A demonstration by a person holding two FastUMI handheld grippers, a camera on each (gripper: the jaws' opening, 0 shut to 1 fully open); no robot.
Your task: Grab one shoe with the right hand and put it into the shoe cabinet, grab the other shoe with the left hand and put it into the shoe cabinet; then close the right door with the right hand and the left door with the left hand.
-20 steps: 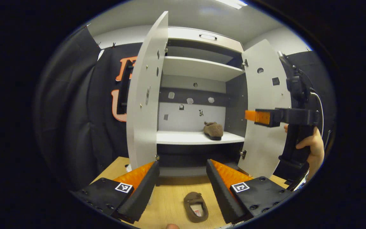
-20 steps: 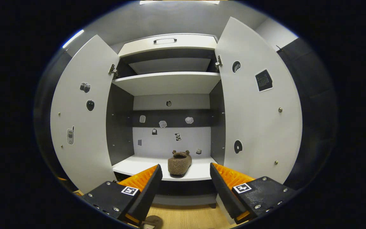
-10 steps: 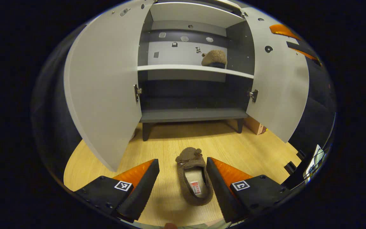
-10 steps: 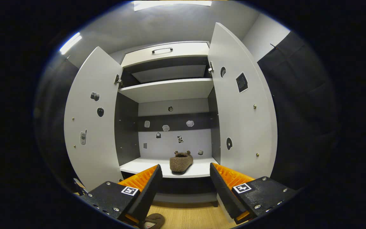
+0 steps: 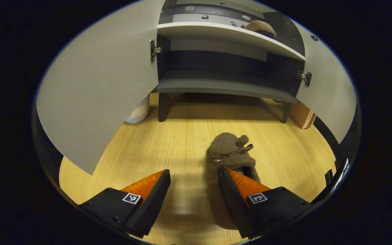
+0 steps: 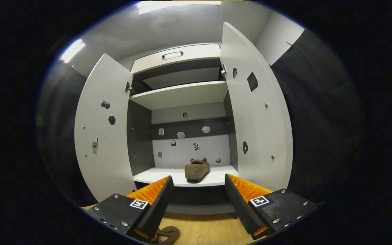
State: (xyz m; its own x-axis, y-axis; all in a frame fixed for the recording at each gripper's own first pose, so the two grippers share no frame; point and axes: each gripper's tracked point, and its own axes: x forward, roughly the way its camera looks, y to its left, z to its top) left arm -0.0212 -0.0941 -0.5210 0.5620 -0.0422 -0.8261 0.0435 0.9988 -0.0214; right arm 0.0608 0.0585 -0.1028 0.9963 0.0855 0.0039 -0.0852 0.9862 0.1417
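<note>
In the left gripper view, the brown fuzzy slipper with a small bow and pompom (image 5: 228, 153) is seen lying on the pale wood-grain floor (image 5: 168, 143), toe towards the white shoe cabinet with dark shelves (image 5: 223, 85). The left gripper (image 5: 196, 190) is held low over the floor and angled downward, with its jaws spread wide and nothing gripped. Its right-hand orange finger (image 5: 242, 183) is placed over the slipper's opening, while the other finger is well to the left over bare floor, so the near side wall of the slipper is judged to be straddled. The slipper is expected to be light, soft and easily squashed, with a fleecy surface that gives good friction. A hold across the side wall near the opening, or across the whole body at mid-length, is judged to suit it best; the bow is better avoided. The heel end is hidden behind the finger. A second brown slipper (image 5: 259, 27) is seen on the white middle shelf, towards its right end.

In the right gripper view, the right gripper (image 6: 197, 200) is held level, well back from the cabinet and pointed into it, with its jaws wide apart and empty. The shelved slipper (image 6: 196, 169) is seen resting on the white shelf (image 6: 155, 177). Both white doors (image 6: 104, 136) are open wide. Part of the floor slipper (image 6: 167, 234) is visible at the bottom edge, beside the gripper's left finger.
</note>
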